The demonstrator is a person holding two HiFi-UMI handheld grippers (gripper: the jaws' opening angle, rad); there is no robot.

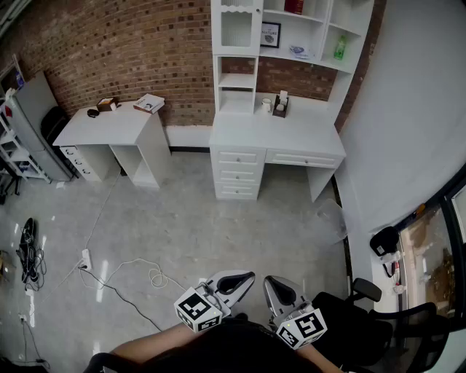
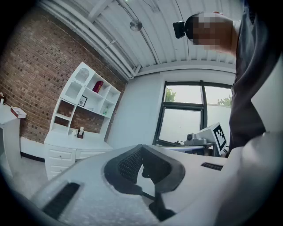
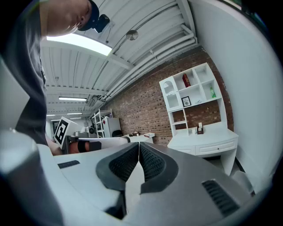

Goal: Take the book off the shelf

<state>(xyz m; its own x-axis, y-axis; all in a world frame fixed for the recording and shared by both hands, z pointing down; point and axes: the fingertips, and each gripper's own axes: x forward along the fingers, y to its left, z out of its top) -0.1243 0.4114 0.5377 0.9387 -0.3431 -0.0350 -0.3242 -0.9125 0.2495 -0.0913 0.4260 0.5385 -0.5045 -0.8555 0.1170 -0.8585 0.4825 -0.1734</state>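
Observation:
A red book (image 1: 294, 6) stands upright in the top compartment of the white shelf unit (image 1: 240, 80), far across the room. The same red book (image 2: 97, 86) shows small in the left gripper view, and the red book (image 3: 186, 80) shows in the right gripper view too. My left gripper (image 1: 244, 277) and right gripper (image 1: 271, 283) are held low, close to the person's body, side by side and pointing toward the shelf. The left gripper (image 2: 140, 149) has its pads together with nothing between them. The right gripper (image 3: 139, 145) is shut and empty as well.
The shelf unit sits on a white desk with drawers (image 1: 277, 135). A green bottle (image 1: 339, 48) and a framed picture (image 1: 270, 34) occupy other compartments. A white side table (image 1: 109, 130) stands at the left. Cables (image 1: 116, 280) lie on the floor. A black office chair (image 1: 364, 324) is at my right.

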